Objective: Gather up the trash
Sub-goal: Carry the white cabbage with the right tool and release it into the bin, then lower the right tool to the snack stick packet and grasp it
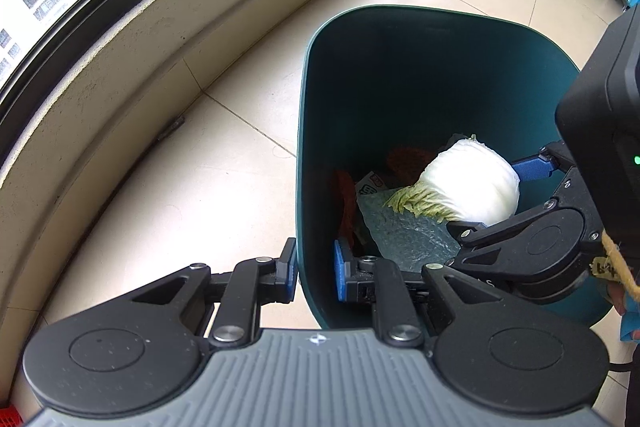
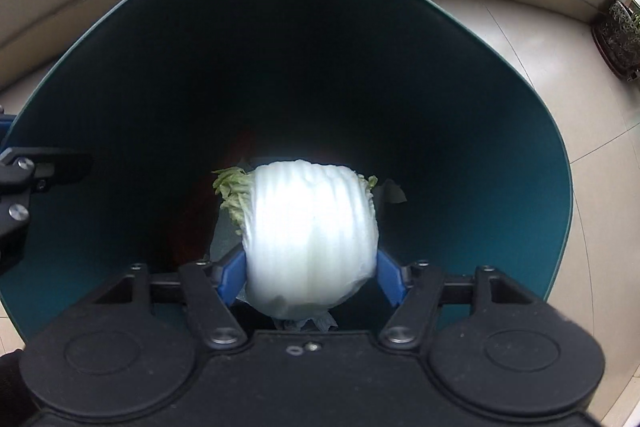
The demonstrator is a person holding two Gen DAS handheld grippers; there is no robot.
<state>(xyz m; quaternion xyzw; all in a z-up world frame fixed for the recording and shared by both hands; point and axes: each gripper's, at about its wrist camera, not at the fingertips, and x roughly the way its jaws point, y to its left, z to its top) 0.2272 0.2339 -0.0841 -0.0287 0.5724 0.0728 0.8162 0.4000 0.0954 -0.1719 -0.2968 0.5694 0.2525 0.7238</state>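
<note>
Presently, at far left: curved window ledge point(image 1: 100, 75) and tiled floor point(image 1: 208, 163), bare of litter in these views. Next, left claw point(image 1: 316, 273), nearly pressed together, pinching the near wall of the teal trash bin point(image 1: 360, 75), one blue pad outside and one inside, steadying it upright on the floor.

Further right, down inside the bin: reddish scraps point(image 1: 408, 161), a printed wrapper point(image 1: 370, 185) and a crinkled plastic sheet point(image 1: 404, 233) lying at the bottom. Above these, a chunk of napa cabbage point(image 2: 312, 239), white ribs with frilly green edges, gripped from either side by the right claw point(image 2: 312, 277), spread wide around it, blue pads apparently touching both flanks; already lowered well below the rim.

Step in hand, by judgement: dropping the cabbage into the bin. Next move likely: spreading the right claw enough to free the chunk, letting it fall onto the sheet, then lifting straight up clear of the rim, without knocking the wall held at left. Possible hitch: leaves clinging to a pad.
</note>
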